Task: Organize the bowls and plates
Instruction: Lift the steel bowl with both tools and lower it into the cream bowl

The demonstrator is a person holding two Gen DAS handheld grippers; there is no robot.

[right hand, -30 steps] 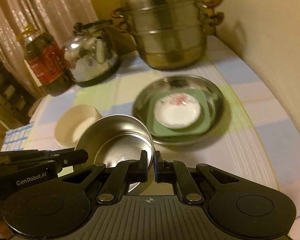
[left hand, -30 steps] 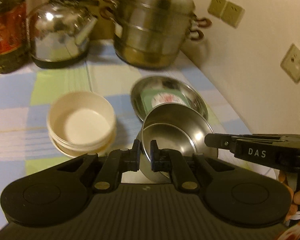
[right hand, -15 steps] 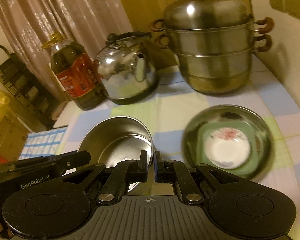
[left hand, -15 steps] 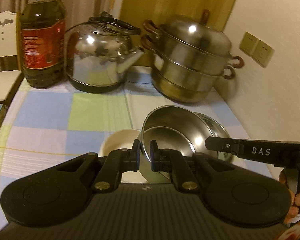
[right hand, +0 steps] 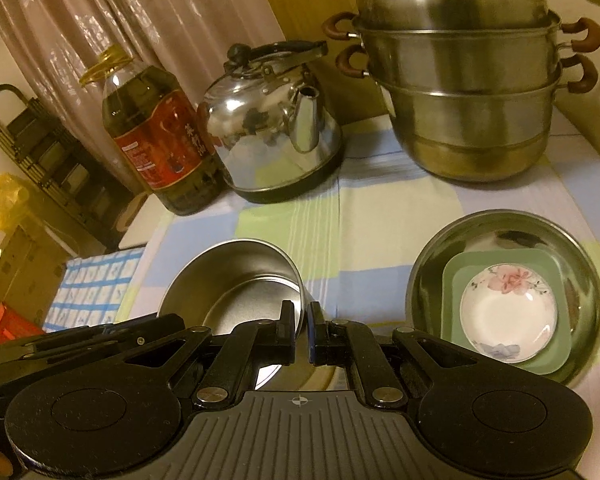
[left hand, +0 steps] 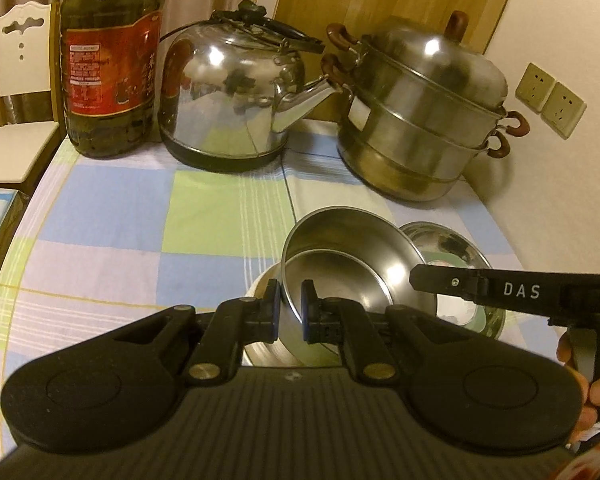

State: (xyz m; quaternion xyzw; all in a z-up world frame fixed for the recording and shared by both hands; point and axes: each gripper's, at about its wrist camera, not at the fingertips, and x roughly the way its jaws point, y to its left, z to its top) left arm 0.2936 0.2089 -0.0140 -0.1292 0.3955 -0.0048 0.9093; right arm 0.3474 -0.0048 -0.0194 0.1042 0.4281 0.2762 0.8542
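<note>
Both my grippers pinch the rim of one steel bowl (left hand: 356,268), held between them above the checked tablecloth (left hand: 116,216). My left gripper (left hand: 289,304) points down at a slant, its two pads clamped on the bowl's near wall; my right gripper (right hand: 301,326) grips the opposite side of the same rim, one pad inside, one outside. In the left wrist view the right tool reaches in from the right edge, a hand (left hand: 592,384) on its handle showing only as fingertips. Beneath the bowl a cream bowl (left hand: 262,286) peeks out, mostly hidden; I cannot tell whether the two touch. Just to the right sits a wide steel basin (right hand: 432,264) holding a green square plate (right hand: 460,268) with a flowered saucer (right hand: 508,312) on it; the tool covers part of it in the left view. Farther back stand an oil bottle (left hand: 108,60), a steel kettle (left hand: 228,92) and a stacked steamer pot (left hand: 420,120), its lid cropped in the right view. A chair (left hand: 20,80) is cut off at far left.
</note>
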